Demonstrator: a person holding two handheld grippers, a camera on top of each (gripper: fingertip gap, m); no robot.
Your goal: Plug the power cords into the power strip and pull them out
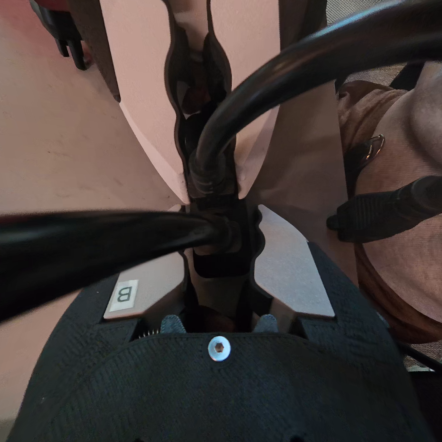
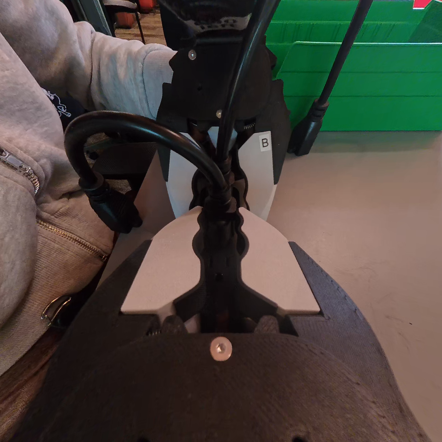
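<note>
Two black cord plugs sit tip to tip between the facing grippers. Left gripper (image 1: 222, 236) is clamped on one plug (image 1: 221, 235); right gripper (image 2: 220, 212) is clamped on the other plug (image 2: 221, 208). Free connectors (image 2: 112, 205) (image 2: 308, 129) hang to either side of the right gripper, above the tabletop (image 2: 358, 215).

Left tool (image 2: 221, 184) faces right tool (image 2: 220, 215) (cord plugs (image 2: 226, 198) between).

We look along each gripper's fingers (image 1: 287, 275) from very near; the views face each other, sharing the black cords (image 2: 148, 134).
</note>
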